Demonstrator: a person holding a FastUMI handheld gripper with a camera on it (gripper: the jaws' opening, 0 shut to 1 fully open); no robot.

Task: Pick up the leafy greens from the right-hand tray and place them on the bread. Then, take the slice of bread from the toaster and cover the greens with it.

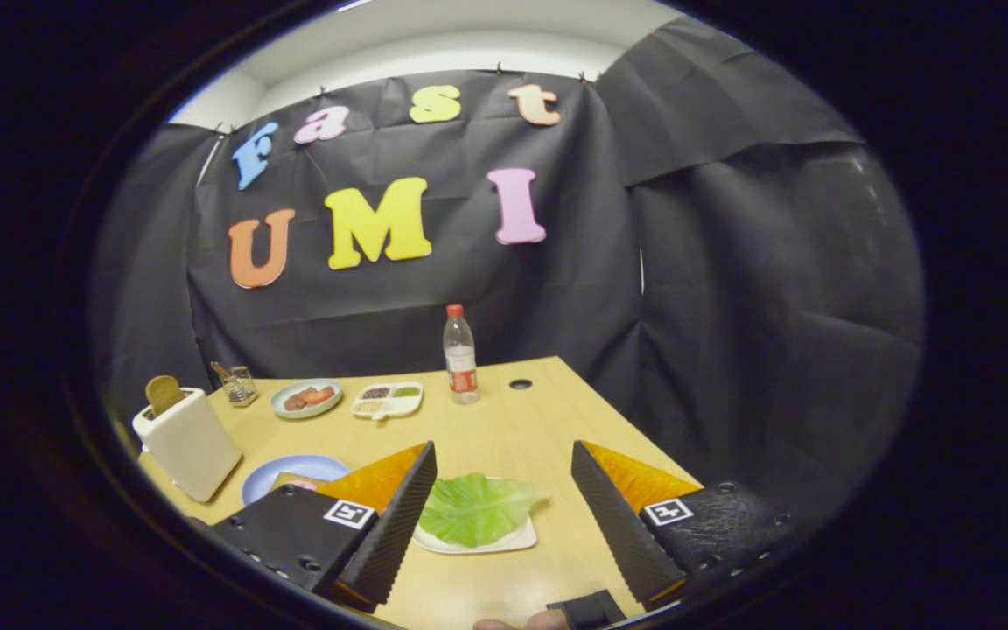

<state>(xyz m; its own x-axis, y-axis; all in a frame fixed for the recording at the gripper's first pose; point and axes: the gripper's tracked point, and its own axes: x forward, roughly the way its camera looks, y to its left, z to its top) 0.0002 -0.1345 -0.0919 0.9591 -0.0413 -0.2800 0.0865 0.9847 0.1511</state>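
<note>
At far left the toaster (187, 444) stands with a slice of bread (163, 393) poking up from its slot. Nearer, a blue plate (281, 473) lies partly behind the left finger. The gripper (504, 516) has its fingers spread wide apart, holding nothing. The leafy greens (476, 508) lie on the white tray (517, 541) between them, leaning toward the left finger, long axis running left to right.

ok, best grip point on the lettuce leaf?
Probably the ruffled edge of the leafy greens, approached from above. They lie flat on the white tray, between the open gripper fingers, so only the raised, crinkled rim offers something to pinch.
</note>
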